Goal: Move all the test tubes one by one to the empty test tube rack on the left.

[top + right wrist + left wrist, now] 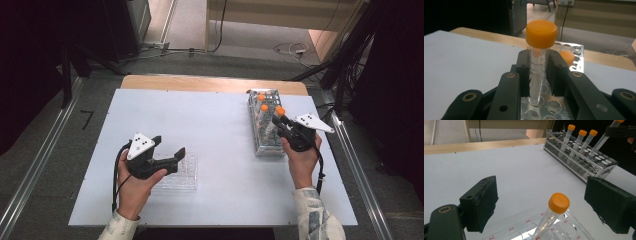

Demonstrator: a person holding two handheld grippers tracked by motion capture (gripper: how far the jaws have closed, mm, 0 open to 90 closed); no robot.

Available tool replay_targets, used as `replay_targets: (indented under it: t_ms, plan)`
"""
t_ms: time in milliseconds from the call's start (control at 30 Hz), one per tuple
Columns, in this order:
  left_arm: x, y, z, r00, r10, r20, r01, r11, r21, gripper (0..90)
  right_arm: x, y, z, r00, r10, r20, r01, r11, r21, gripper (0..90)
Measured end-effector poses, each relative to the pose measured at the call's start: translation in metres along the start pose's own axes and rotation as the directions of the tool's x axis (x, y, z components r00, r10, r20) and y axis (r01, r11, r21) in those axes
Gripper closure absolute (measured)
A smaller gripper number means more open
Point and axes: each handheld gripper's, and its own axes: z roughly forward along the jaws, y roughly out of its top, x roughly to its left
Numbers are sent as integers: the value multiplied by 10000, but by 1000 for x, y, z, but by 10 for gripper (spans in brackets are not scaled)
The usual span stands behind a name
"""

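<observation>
Two forearms come in from the bottom of the high view, each hand carrying a gripper over a white table (215, 135). On that side, the left gripper (170, 150) hovers with its jaws spread wide above a clear plastic rack (187, 175), while the right gripper (278, 121) sits at the near end of a metal rack (265, 142) near the table's far right edge, closed around an orange-capped tube (280, 111); two more orange caps show in the rack just beyond it. Moving to the left gripper view, the black pads (482, 202) stand far apart and touch nothing, and a second capped tube (551, 216) leans between them in the clear rack (566, 227), whose holes carry red labels. Farther off, the metal rack (584, 162) holds three upright tubes (579, 142), and the held tube (602, 141) hangs tilted above it. Finally, in the right gripper view the jaws are clamped on the held tube (539, 62) below its cap, its tip just above the holes of the metal rack (549, 105).
</observation>
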Motion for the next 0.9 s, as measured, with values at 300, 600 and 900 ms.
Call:
replay_targets:
  t_ms: [300, 600, 900]
  plan:
    - [0, 0, -1, 10000, -22, -5, 22, 10000, 25, 120, 8, 14, -18, 9993, -50, -359, 38, 9994, -349, 716]
    - [1, 1, -3, 10000, -24, 12, 24, 10000, -31, 120, 29, 12, -21, 9939, -559, -955, 551, 9984, -111, 716]
    - [-1, 2, -5, 10000, -21, 88, 22, 9999, -115, 122, 56, 4, -19, 9778, -999, -1840, 1056, 9942, 214, 716]
